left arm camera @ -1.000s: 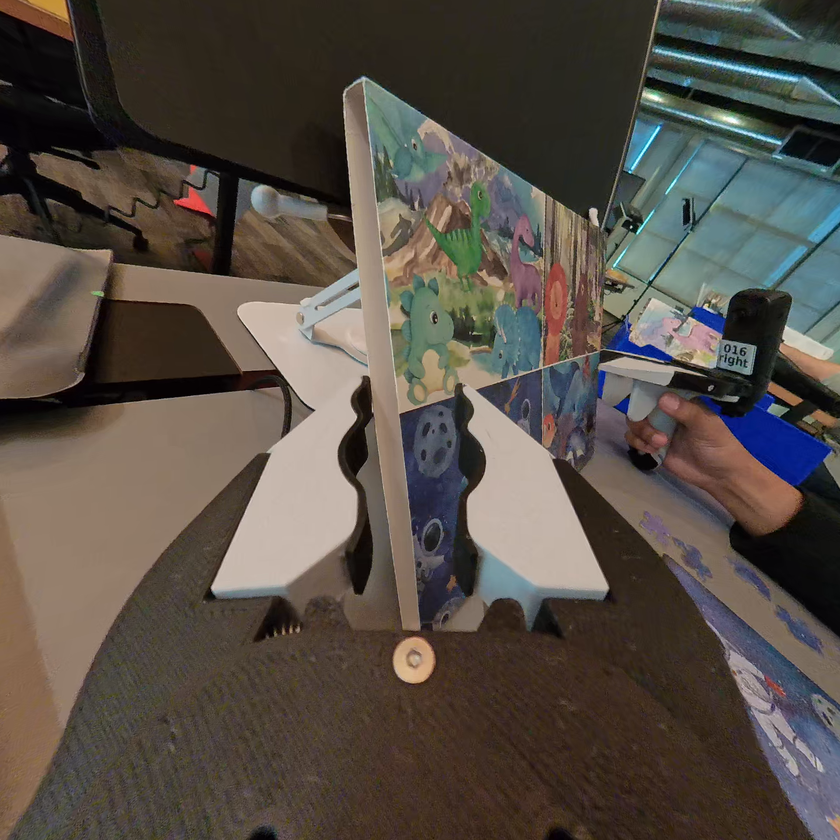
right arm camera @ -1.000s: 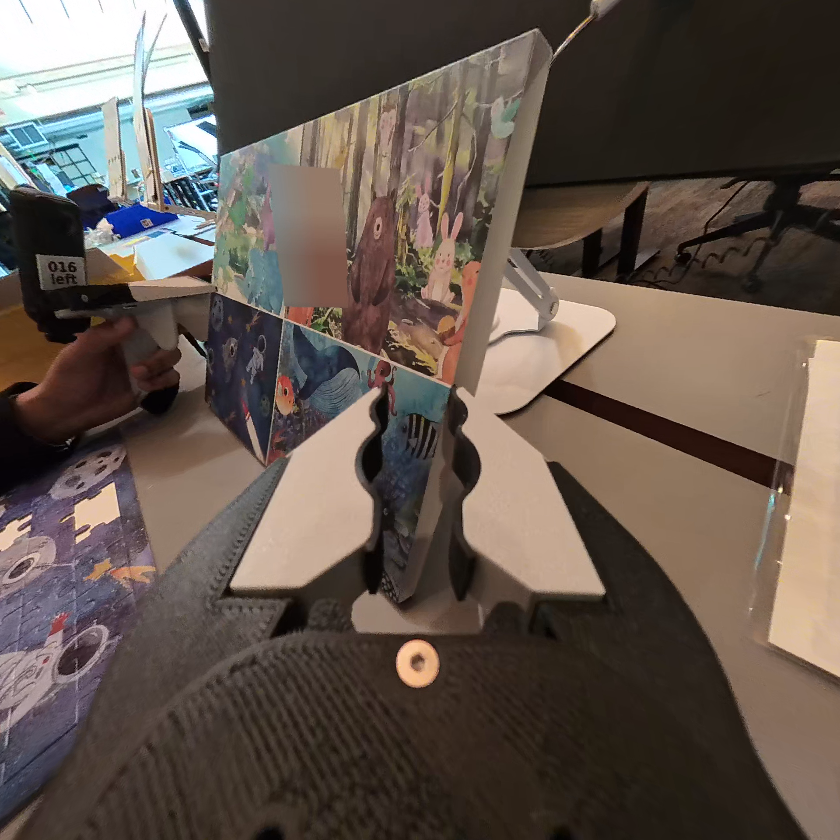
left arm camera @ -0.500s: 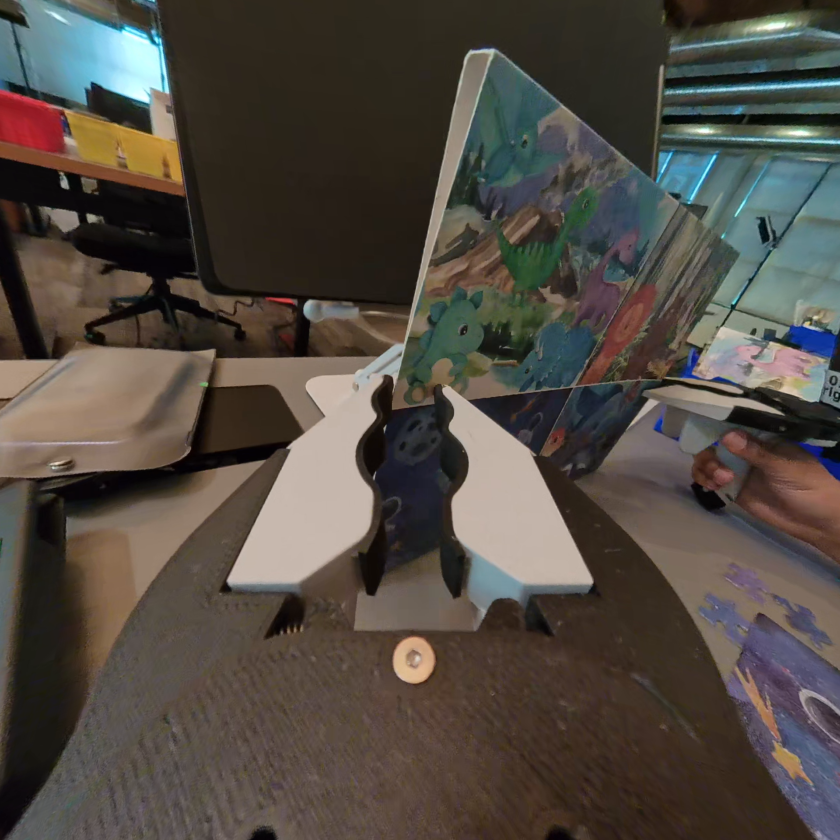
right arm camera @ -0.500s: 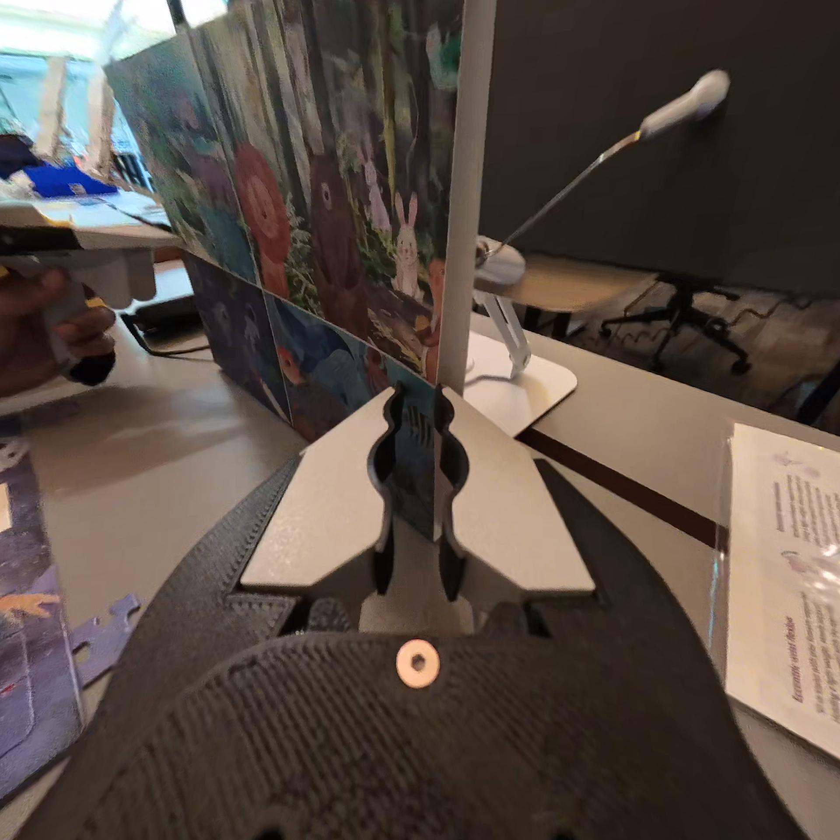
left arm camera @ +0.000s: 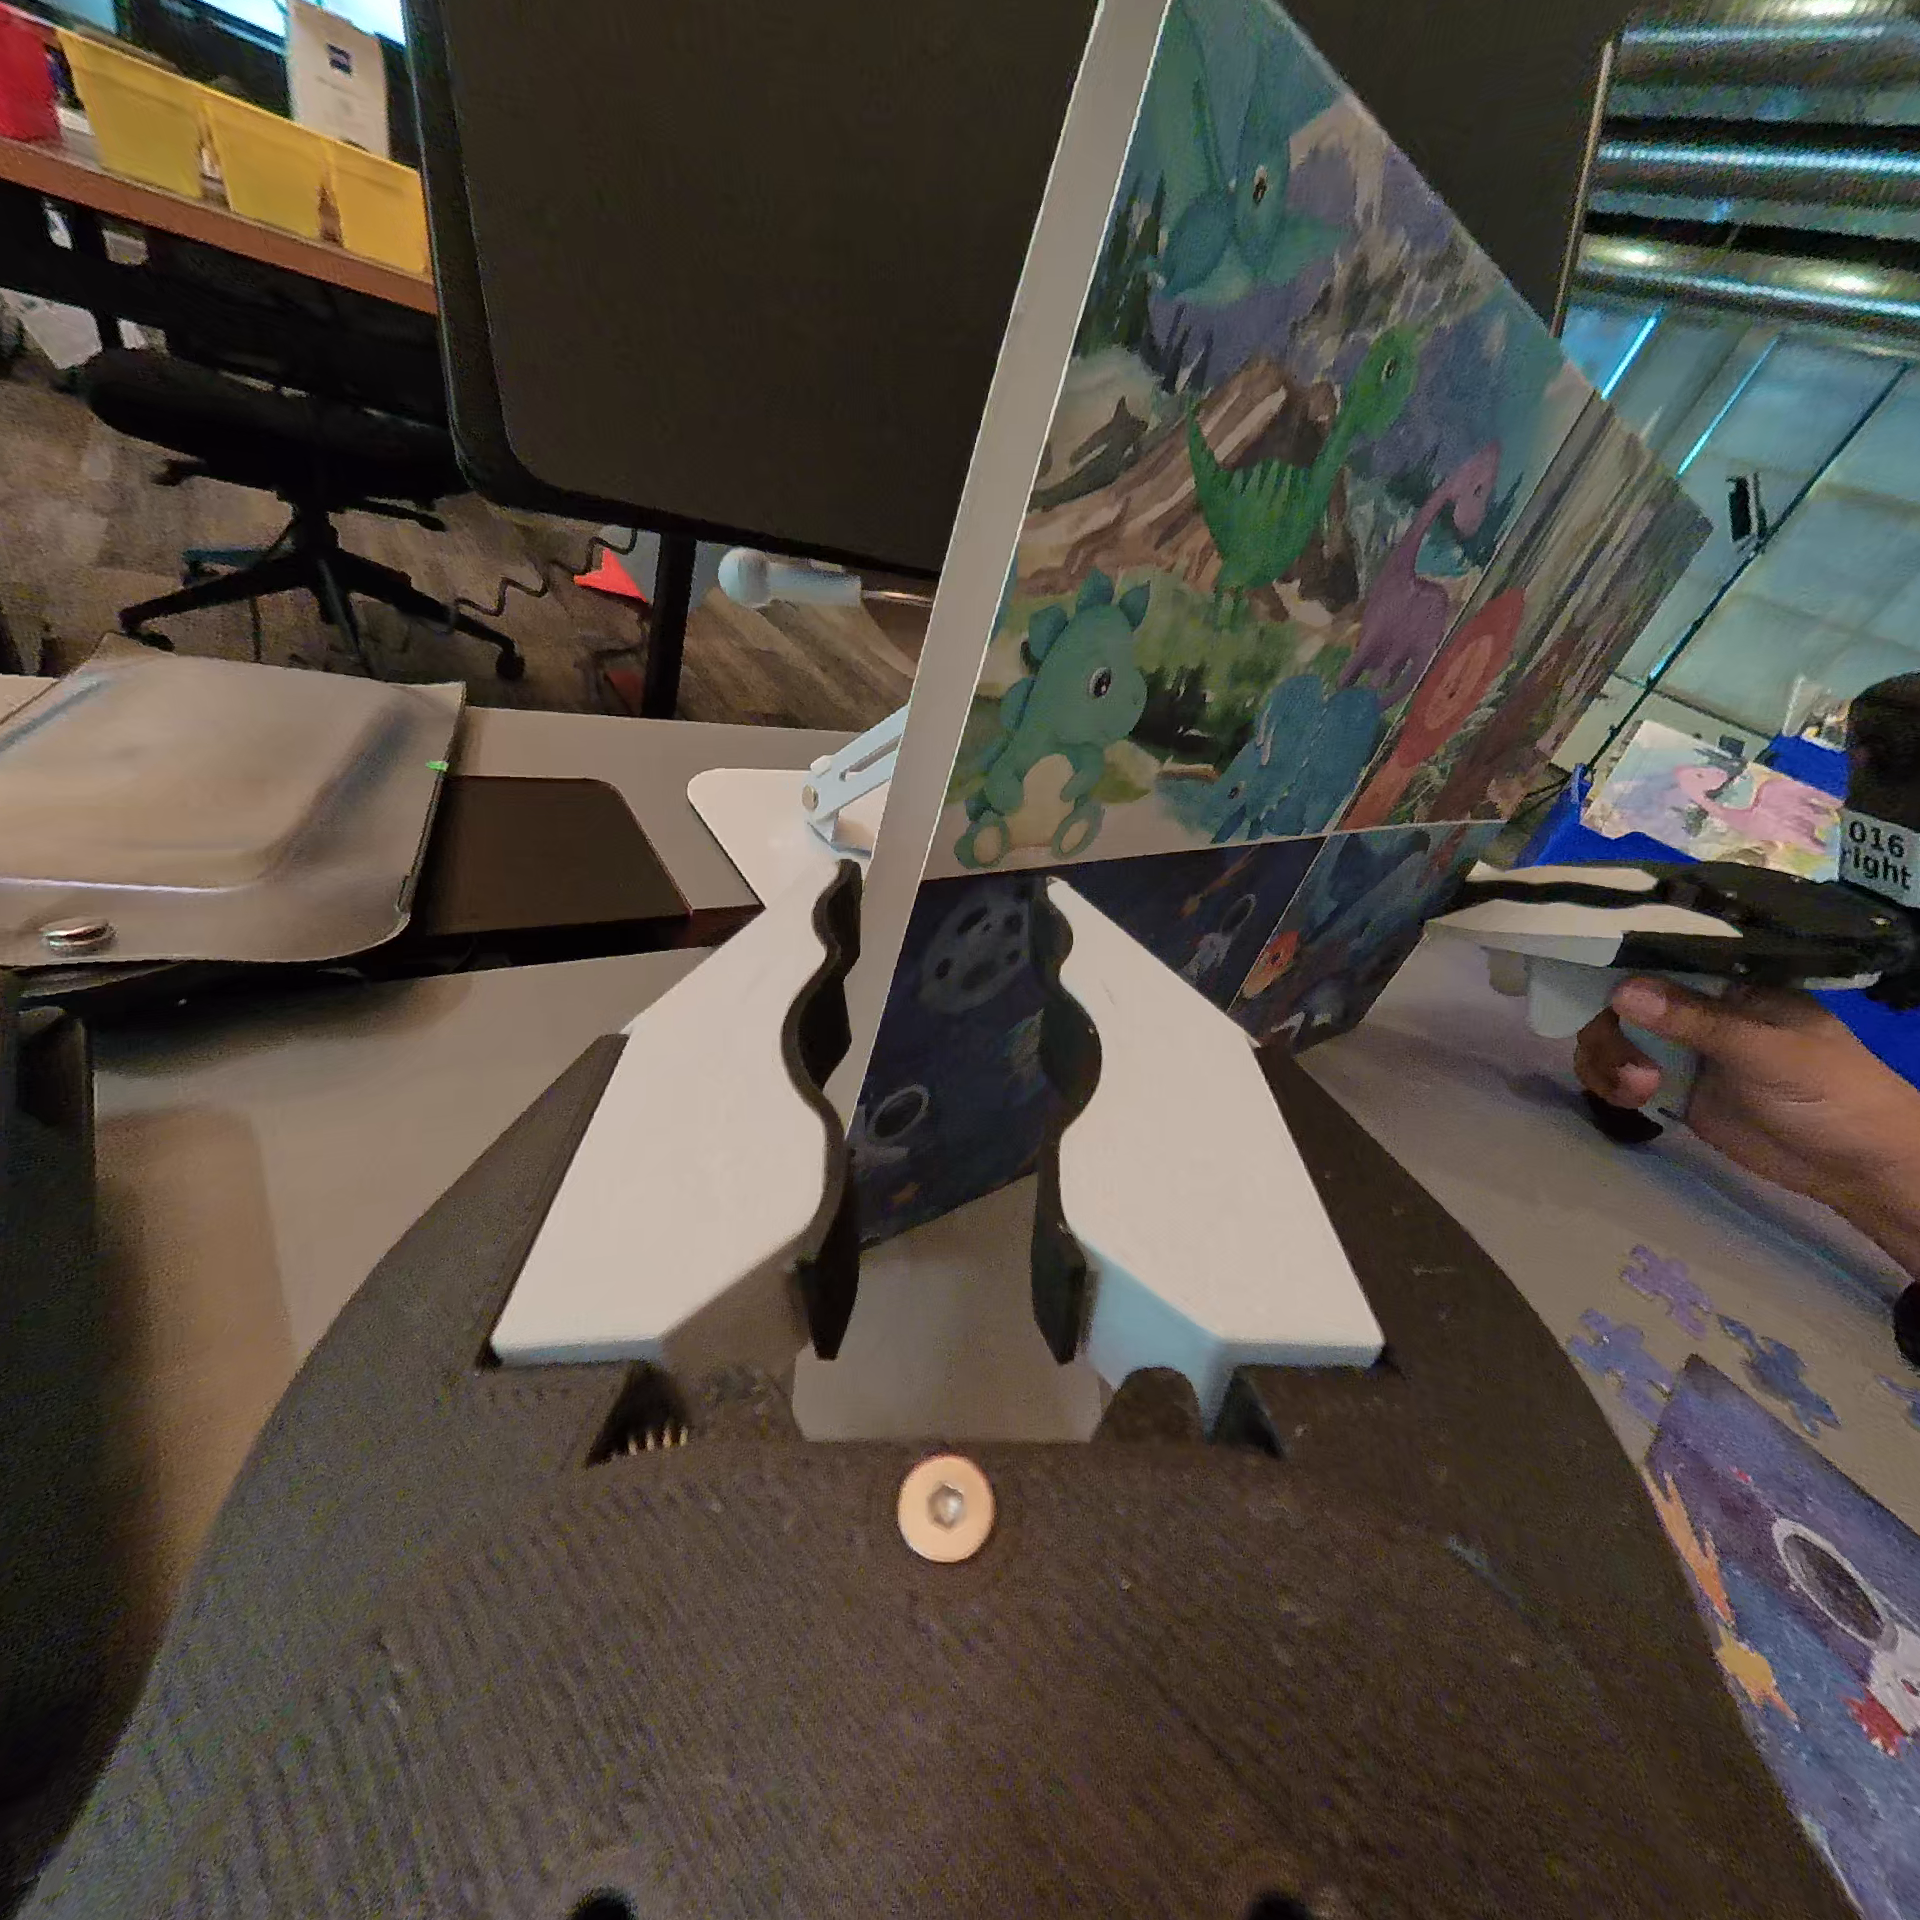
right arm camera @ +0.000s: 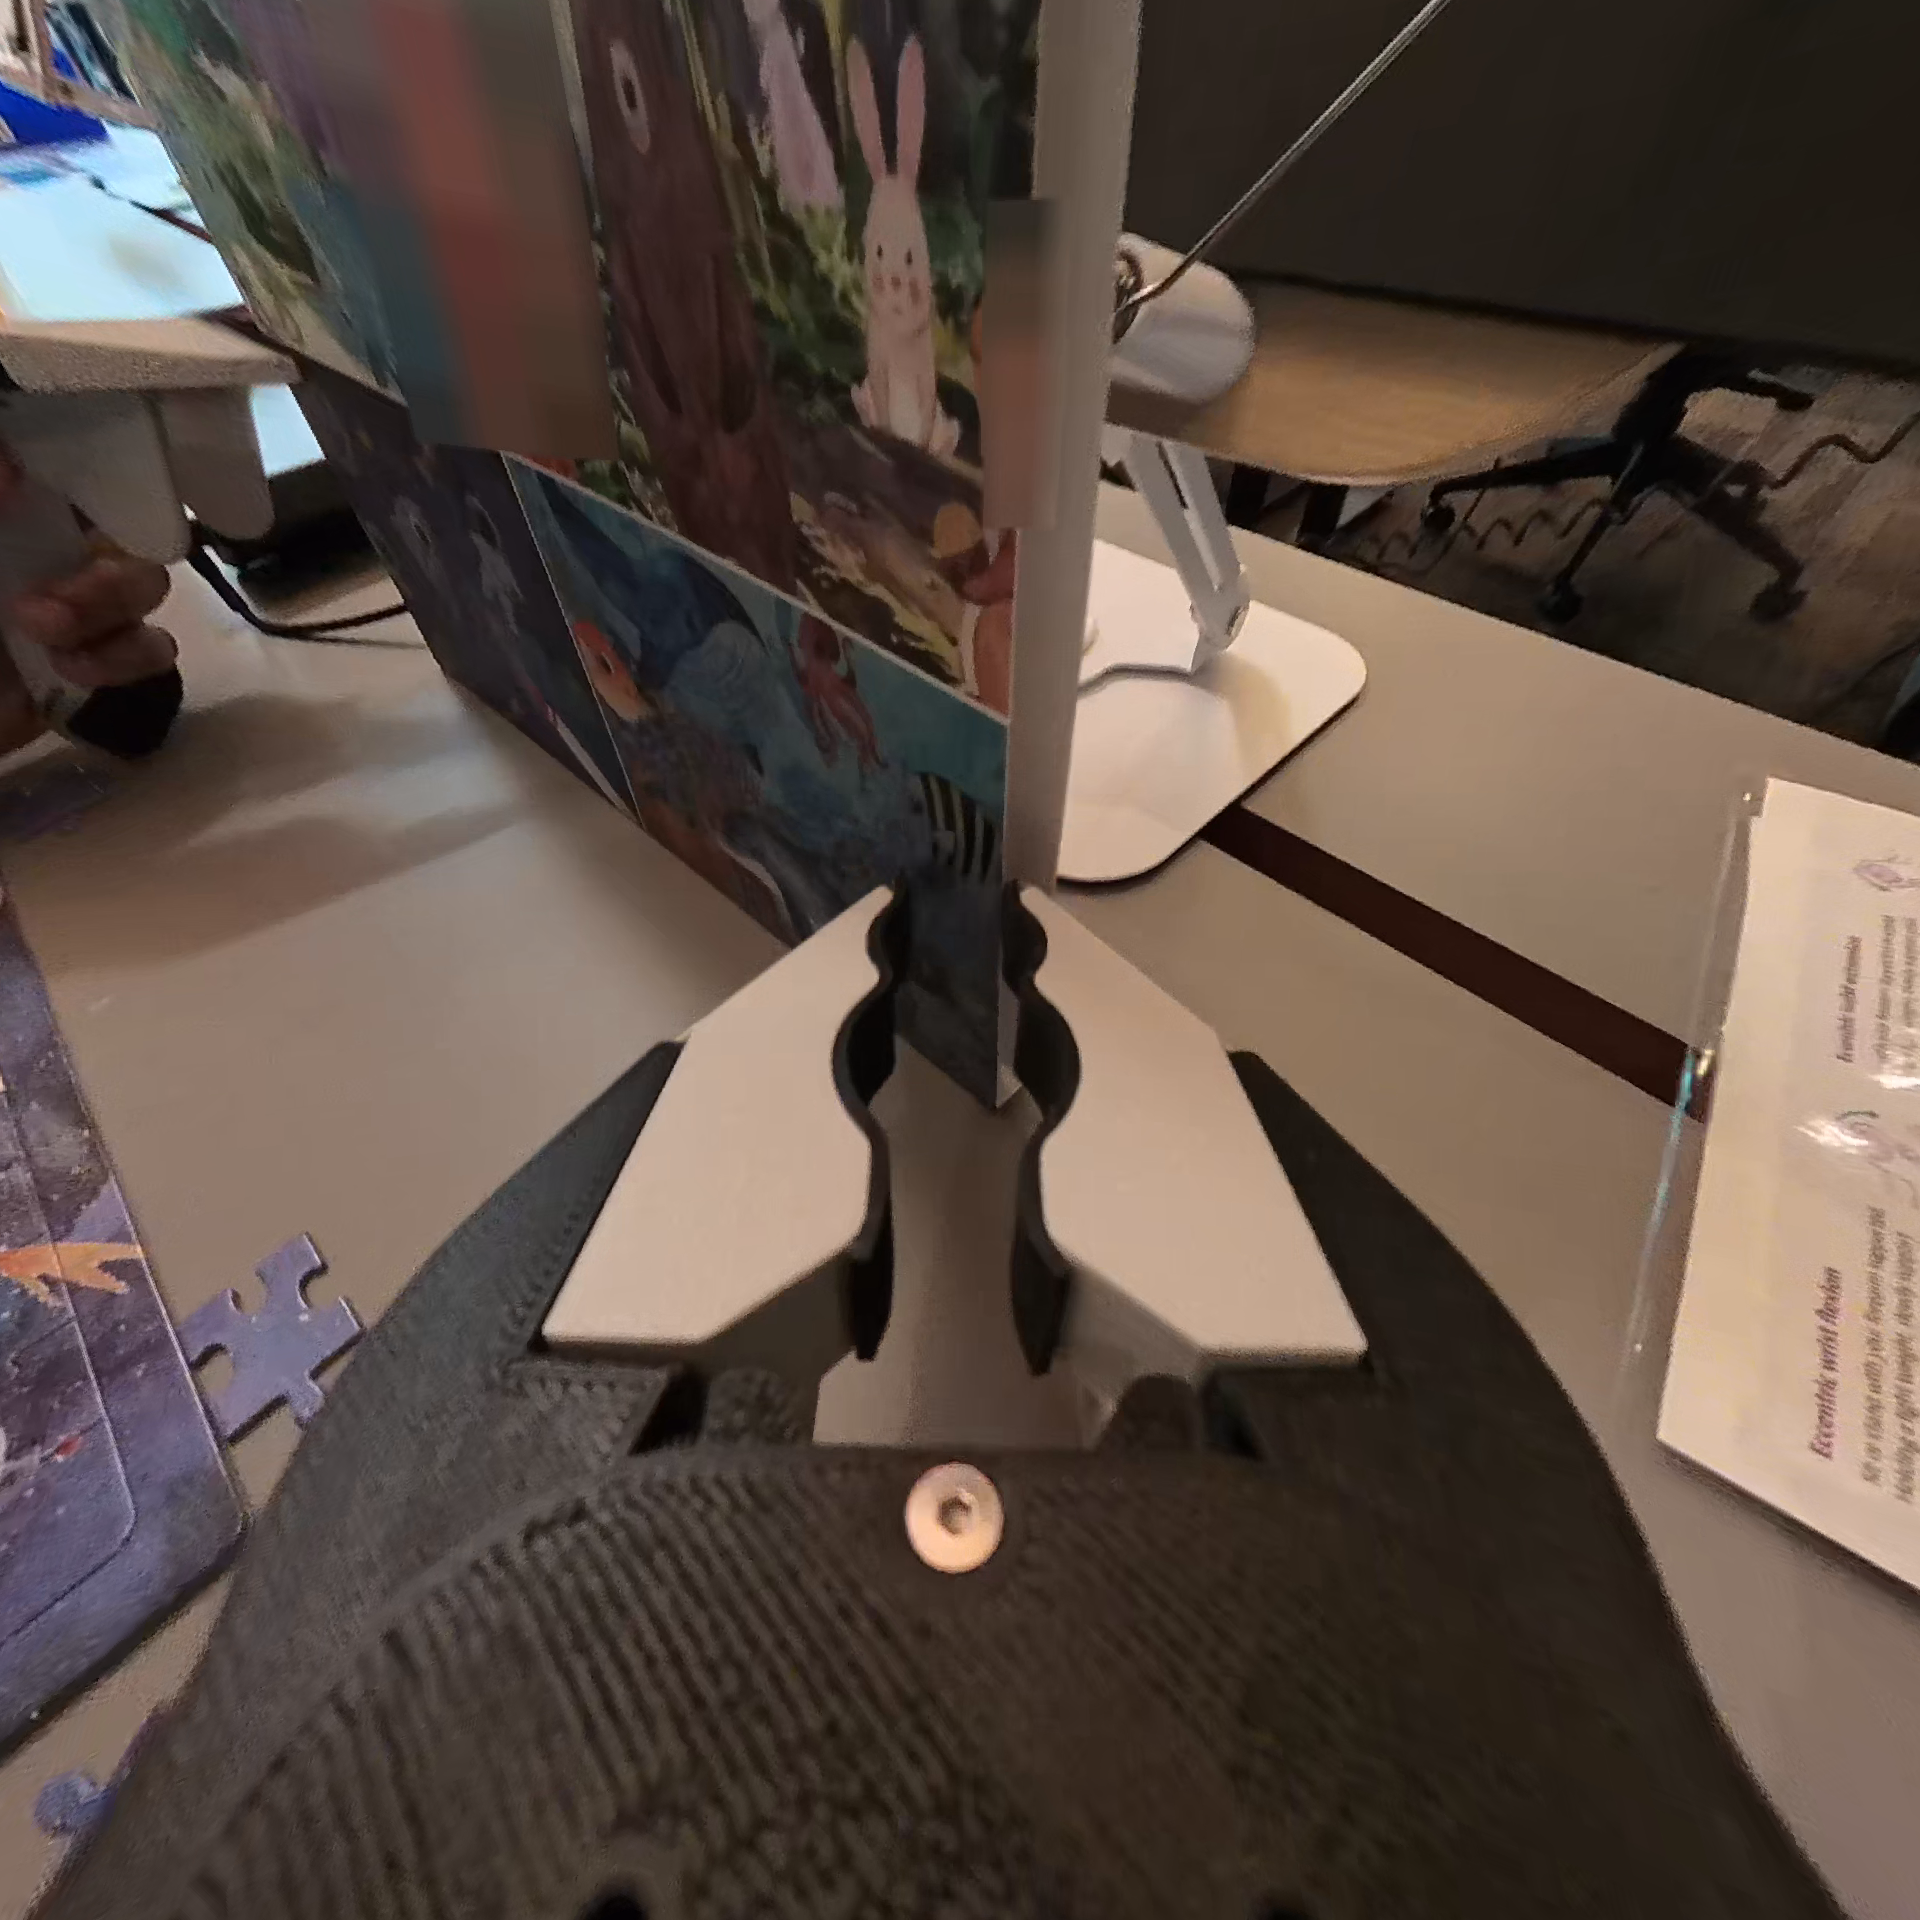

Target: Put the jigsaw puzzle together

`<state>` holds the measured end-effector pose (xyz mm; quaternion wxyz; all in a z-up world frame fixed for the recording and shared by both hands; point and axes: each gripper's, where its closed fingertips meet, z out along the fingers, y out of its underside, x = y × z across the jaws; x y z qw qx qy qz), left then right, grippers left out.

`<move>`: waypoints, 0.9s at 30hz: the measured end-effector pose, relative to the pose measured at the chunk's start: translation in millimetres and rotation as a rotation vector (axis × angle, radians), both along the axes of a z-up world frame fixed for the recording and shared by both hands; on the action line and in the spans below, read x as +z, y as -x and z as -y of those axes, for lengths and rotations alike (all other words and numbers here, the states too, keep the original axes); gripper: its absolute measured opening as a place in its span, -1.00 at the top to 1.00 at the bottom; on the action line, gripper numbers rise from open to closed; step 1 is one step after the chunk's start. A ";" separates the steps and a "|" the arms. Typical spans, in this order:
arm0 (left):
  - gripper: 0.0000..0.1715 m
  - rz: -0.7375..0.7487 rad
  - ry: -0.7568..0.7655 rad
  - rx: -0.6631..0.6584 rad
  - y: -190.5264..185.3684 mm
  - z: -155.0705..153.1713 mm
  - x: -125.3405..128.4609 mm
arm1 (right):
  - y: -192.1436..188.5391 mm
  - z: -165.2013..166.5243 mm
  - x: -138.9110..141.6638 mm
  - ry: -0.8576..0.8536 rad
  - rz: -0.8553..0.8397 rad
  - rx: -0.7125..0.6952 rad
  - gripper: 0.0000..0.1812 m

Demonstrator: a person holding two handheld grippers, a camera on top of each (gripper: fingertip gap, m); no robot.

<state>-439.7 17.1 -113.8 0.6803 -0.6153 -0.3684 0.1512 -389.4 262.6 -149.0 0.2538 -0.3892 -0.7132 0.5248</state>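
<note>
The puzzle box (left arm camera: 1299, 582), printed with dinosaurs, animals, fish and space scenes, stands on edge and tilts over the grey table (left arm camera: 312, 1091). My left gripper (left arm camera: 940, 935) is shut on its lower left corner. My right gripper (right arm camera: 956, 935) is shut on the lower right corner of the box (right arm camera: 790, 436), near the fingertips. The right gripper, held by a hand, also shows in the left wrist view (left arm camera: 1558, 925). The partly built space puzzle (left arm camera: 1818, 1579) lies flat on the table and also shows in the right wrist view (right arm camera: 62, 1351). Loose purple pieces (right arm camera: 270, 1340) lie beside it.
A white stand base (right arm camera: 1236, 717) sits just behind the box. A paper in a clear sleeve (right arm camera: 1818, 1195) lies to the right. A silver pouch (left arm camera: 208, 810) on a dark pad lies to the left. A dark partition (left arm camera: 727, 260) rises behind the table. Some 25 cm of space lies between my two pairs of fingers. The partly built space puzzle (left arm camera: 1818, 1579) lies around 20 cm away from my right fingertips.
The box has swung round and come down toward the table. It now sits shallower in both pairs of jaws, nearer the fingertips, and leans right in the left wrist view.
</note>
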 end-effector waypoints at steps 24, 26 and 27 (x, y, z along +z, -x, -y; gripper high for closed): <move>0.54 0.007 0.043 0.015 1.1 1.2 -6.5 | -3.6 -8.1 4.1 0.087 0.029 0.009 0.70; 0.54 0.006 0.041 0.015 1.2 1.4 -6.4 | -3.6 -8.3 4.8 0.093 0.027 0.010 0.70; 0.54 0.005 0.040 0.016 1.2 1.6 -6.2 | -3.7 -8.7 5.6 0.099 0.026 0.011 0.69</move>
